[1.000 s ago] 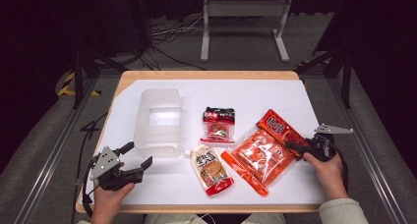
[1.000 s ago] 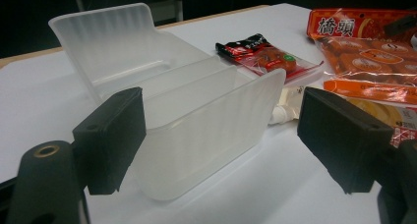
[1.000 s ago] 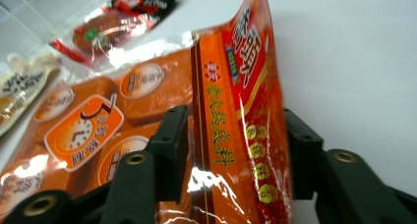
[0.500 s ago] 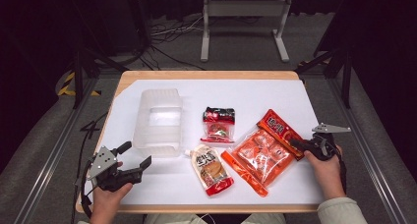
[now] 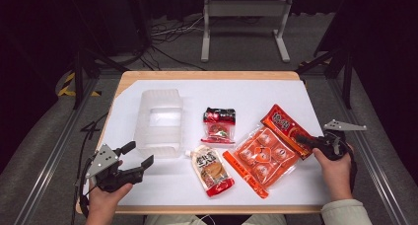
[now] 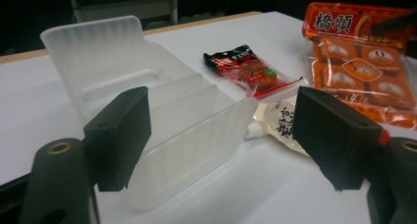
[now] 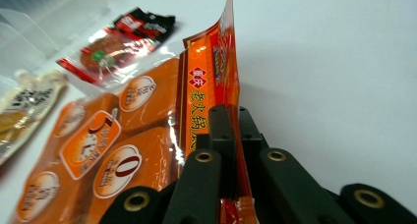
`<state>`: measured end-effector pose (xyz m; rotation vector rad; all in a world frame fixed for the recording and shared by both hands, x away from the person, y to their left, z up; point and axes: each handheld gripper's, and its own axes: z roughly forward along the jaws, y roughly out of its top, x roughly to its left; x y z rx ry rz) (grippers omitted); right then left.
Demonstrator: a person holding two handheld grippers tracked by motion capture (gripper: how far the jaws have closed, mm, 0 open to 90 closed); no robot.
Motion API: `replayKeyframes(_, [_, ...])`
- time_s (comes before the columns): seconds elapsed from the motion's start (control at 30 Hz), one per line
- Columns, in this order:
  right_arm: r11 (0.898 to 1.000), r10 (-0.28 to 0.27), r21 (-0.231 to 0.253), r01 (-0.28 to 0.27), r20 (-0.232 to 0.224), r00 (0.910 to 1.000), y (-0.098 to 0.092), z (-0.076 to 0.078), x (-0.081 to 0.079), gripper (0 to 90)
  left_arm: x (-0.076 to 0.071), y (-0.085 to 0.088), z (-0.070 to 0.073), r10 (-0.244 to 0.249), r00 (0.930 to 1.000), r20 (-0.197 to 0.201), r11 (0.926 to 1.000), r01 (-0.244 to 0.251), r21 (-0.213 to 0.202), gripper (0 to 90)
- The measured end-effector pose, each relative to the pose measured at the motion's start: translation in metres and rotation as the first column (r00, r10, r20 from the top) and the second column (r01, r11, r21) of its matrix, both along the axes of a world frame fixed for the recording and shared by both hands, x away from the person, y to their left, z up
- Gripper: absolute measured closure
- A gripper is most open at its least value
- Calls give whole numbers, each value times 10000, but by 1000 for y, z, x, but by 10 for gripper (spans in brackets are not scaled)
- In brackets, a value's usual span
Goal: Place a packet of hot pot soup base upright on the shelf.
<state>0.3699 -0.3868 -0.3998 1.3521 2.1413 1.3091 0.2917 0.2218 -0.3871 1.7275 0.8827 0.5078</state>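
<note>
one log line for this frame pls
right gripper: shut on orange snack bag, edge lifted | left gripper: open, facing clear bin | spout pouch: on table

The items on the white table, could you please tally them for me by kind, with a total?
Clear plastic container: 1
Orange multi-pack of snacks: 1, its edge pinched in the right gripper
Black-and-red snack packet: 1
Spouted sauce pouch: 1
Total: 4
</note>
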Motion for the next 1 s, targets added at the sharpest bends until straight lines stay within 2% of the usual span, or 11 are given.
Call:
replayKeyframes(0.07, [10000, 43, 36, -43, 71, 10000, 0, 3, -1, 900, 1, 0, 1, -130, 9998, -136, 9999, 129, -12, 245])
replayKeyframes(0.1, [9999, 98, 103, -100, 193, 9998, 0, 10, -4, 900, 2, -1, 2, -191, 9996, -187, 9998, 191, -9, 246])
replayKeyframes(0.17, [9993, 271, 265, -280, 343, 9990, 0, 19, -6, 900, 4, -2, 2, -72, 9995, -314, 10000, 71, -30, 239])
replayKeyframes(0.37, [9982, 582, 95, -590, 711, 9958, 11, 43, -14, 900, 4, -7, 4, -327, 9990, 306, 9994, 324, 123, 287])
replayKeyframes(0.53, [9953, 953, 69, -963, 897, 9914, 21, 62, -19, 900, 6, -11, 7, -445, 9981, 418, 9987, 435, 255, 303])
replayKeyframes(0.63, [9932, 1154, 39, -1163, 981, 9885, 26, 72, -23, 900, 9, -13, 9, -756, 9971, -55, 9971, 756, 72, 307])
replayKeyframes(0.67, [9920, 1258, -32, -1262, 1074, 9862, 29, 76, -24, 900, 10, -14, 9, -800, 9968, -67, 9968, 800, -65, 325])
replayKeyframes(0.77, [9882, 1533, -183, -1522, 1223, 9806, 38, 88, -28, 900, 12, -15, 8, -864, 9962, 88, 9963, 864, -25, 338])
replayKeyframes(0.83, [9851, 1719, -218, -1705, 1290, 9766, 43, 95, -30, 900, 14, -15, 6, -1003, 9944, -344, 9947, 994, -276, 319])
replayKeyframes(0.9, [9809, 1946, -258, -1929, 1390, 9710, 49, 103, -32, 900, 16, -15, 6, -1063, 9935, -401, 9935, 1044, -452, 306])
replayKeyframes(1.0, [9741, 2259, -371, -2229, 1512, 9623, 58, 113, -35, 900, 17, -16, 7, -1027, 9942, -317, 9946, 1021, -198, 265])
